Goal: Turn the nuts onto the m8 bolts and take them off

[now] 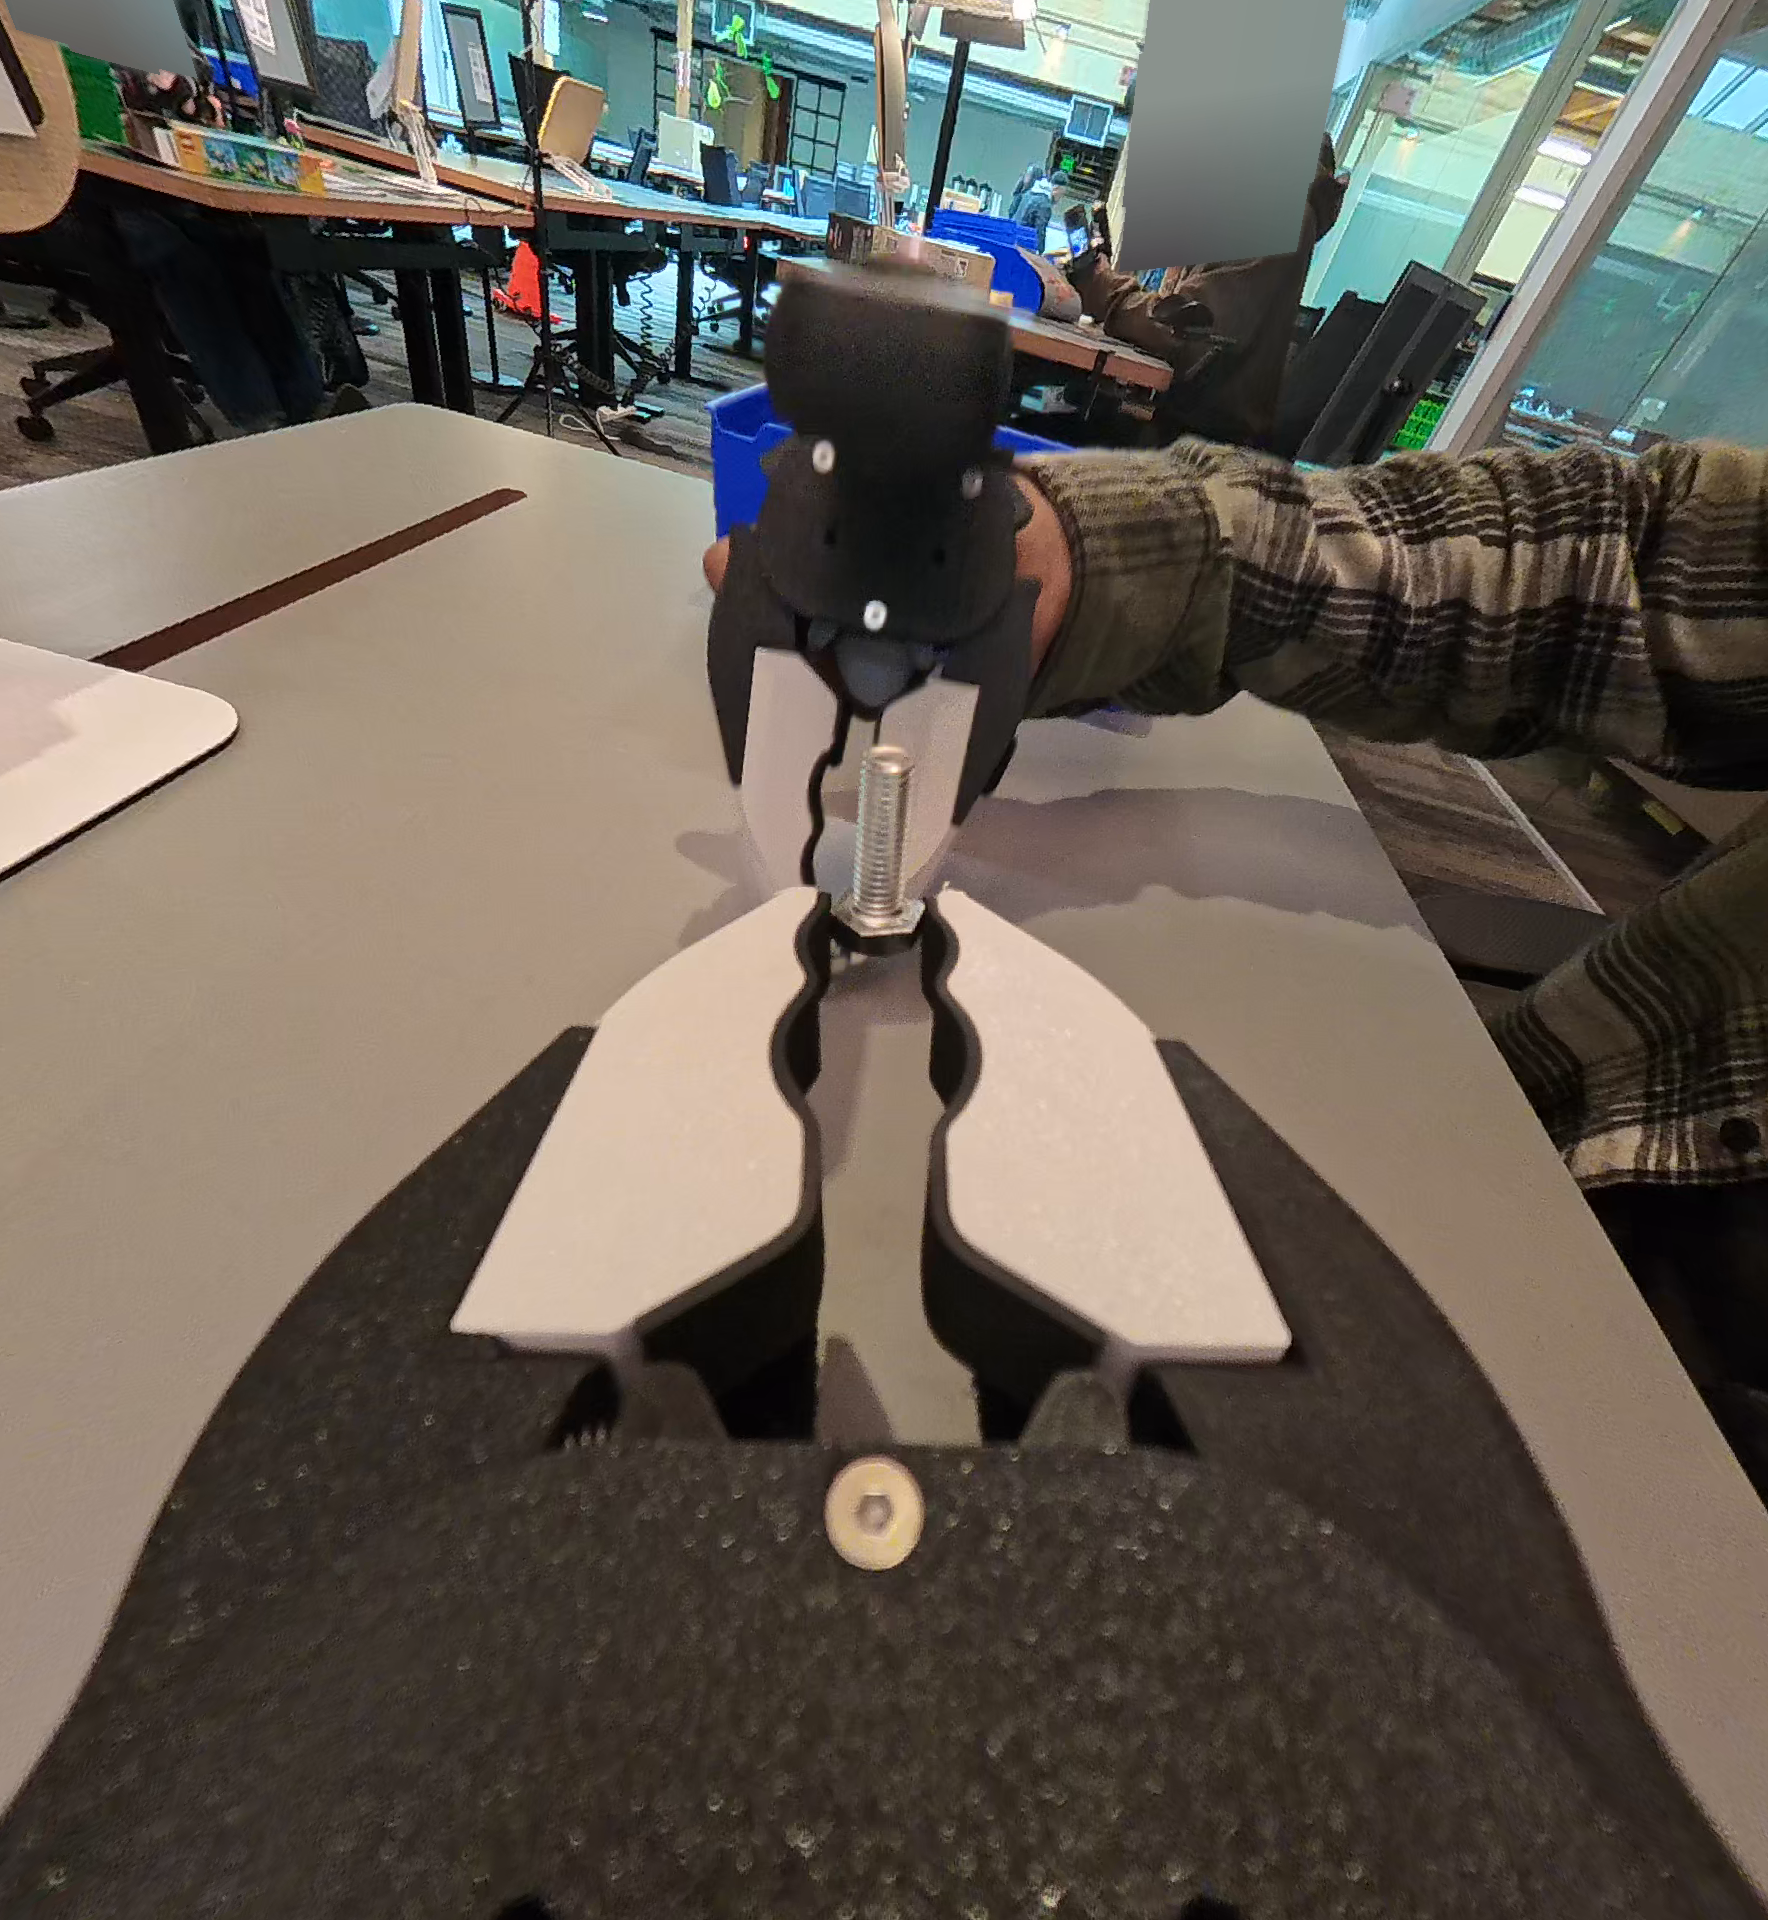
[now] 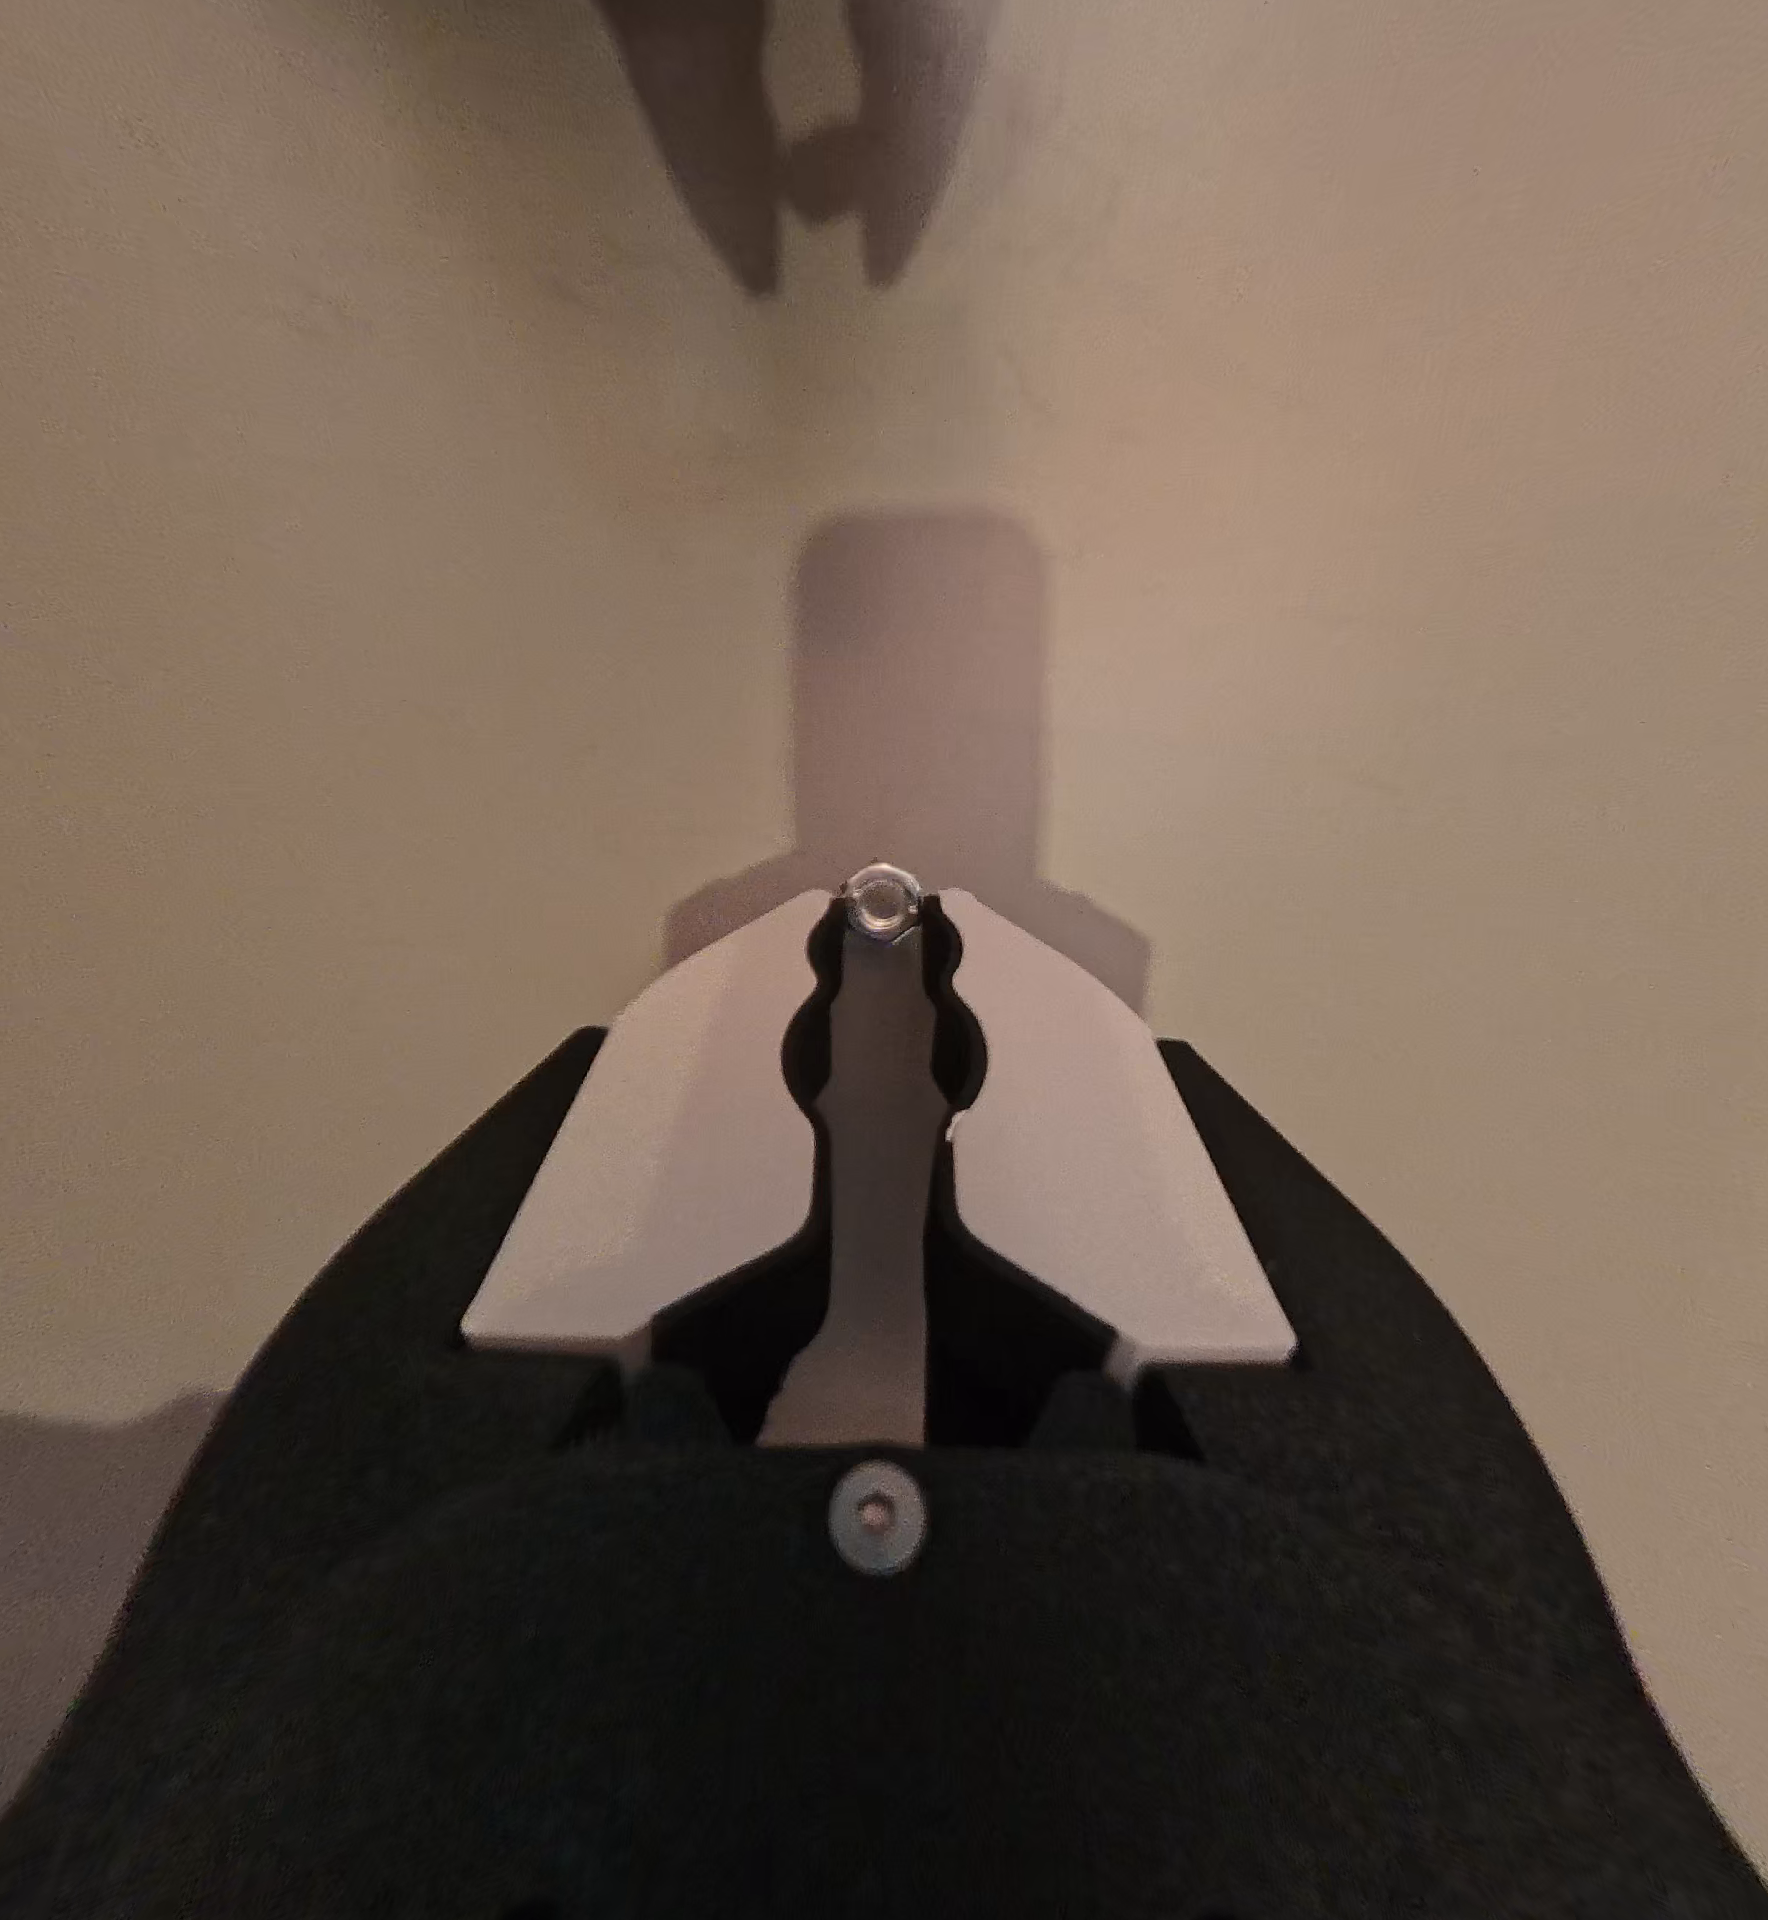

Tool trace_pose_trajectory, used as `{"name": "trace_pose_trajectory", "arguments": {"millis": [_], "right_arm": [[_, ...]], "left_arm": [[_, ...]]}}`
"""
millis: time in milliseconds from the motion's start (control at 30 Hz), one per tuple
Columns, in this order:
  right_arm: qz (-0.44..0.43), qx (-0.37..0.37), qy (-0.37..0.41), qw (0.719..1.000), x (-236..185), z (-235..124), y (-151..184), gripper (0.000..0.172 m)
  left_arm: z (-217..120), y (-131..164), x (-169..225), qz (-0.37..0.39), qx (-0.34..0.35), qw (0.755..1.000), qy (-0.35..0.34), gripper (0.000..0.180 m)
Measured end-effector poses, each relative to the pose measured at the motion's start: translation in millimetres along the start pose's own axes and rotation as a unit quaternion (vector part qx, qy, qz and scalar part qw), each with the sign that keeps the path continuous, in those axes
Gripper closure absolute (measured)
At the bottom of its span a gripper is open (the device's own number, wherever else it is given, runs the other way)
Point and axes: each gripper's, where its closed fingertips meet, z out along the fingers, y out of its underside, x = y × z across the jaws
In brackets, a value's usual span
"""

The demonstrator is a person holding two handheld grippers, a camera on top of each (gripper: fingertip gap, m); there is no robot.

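In the left wrist view my left gripper (image 1: 878, 916) is shut on the hex head of a silver M8 bolt (image 1: 882, 821), held a little above the grey table (image 1: 340, 987). The bolt's threaded shaft stands upright and no nut shows on it. My right gripper (image 1: 859, 878) hangs point-down over the bolt, its white fingers (image 1: 781, 769) on either side of the shaft. I cannot tell whether the shaft is between them or in front. In the right wrist view my right gripper (image 2: 880, 914) is shut on a small silver hex nut (image 2: 881, 900), seen end-on over the table (image 2: 340, 623).
A person's plaid sleeve (image 1: 1431, 582) reaches in from the right. A blue bin (image 1: 740, 457) stands behind the right gripper. A white board (image 1: 49, 748) lies at the left. A dark strip (image 1: 319, 582) crosses the table. The table's edge (image 1: 1545, 1143) runs along the right.
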Motion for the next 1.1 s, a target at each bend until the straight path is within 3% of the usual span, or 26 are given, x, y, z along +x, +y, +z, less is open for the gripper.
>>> {"name": "trace_pose_trajectory", "arguments": {"millis": [33,200,367,567,1100], "right_arm": [[0.0,0.016,-0.003,1.0,-2,-10,-9,0.158],[-0.063,0.068,-0.024,0.995,-24,-73,-74,0.158],[-0.116,0.041,-0.041,0.992,-33,-92,-113,0.158],[-0.138,-0.02,-0.04,0.989,-28,-80,-120,0.158],[-0.131,-0.029,-0.045,0.99,-26,-73,-125,0.157]], "left_arm": [[1,0,0,0.003,-0.002,1.0,-0.002,0.165],[6,2,5,0.022,-0.012,1.0,-0.002,0.165],[12,6,10,0.044,-0.032,0.998,-0.008,0.164],[14,5,12,0.046,-0.033,0.998,-0.007,0.164],[14,1,10,0.051,-0.025,0.998,-0.027,0.165]]}}
